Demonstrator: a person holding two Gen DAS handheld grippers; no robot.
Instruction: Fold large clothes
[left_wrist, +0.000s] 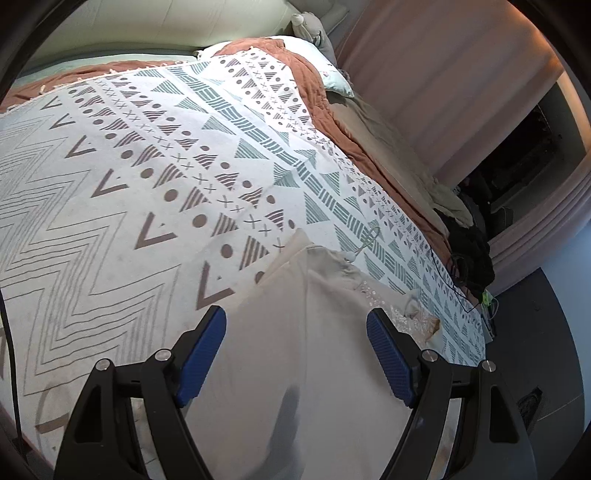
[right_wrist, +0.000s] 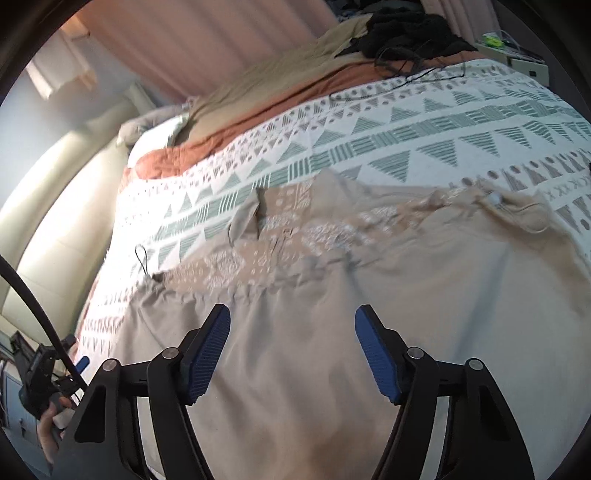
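Observation:
A large beige garment (right_wrist: 424, 295) with white embroidery near its neckline lies spread on the patterned bedspread (right_wrist: 406, 122). It also shows in the left wrist view (left_wrist: 295, 350), where one edge is folded over. My left gripper (left_wrist: 295, 321) is open and empty, hovering above the garment's folded edge. My right gripper (right_wrist: 291, 317) is open and empty above the garment's body, just below the embroidered yoke. The left gripper also shows in the right wrist view (right_wrist: 79, 363), at the far left beside the bed.
The patterned bedspread (left_wrist: 129, 184) covers a bed with a rust-orange blanket (left_wrist: 332, 122) and pillows (left_wrist: 306, 55) at its head. A black cloth pile and cables (right_wrist: 406, 29) lie on the far side. Pink curtains (left_wrist: 443, 74) hang behind.

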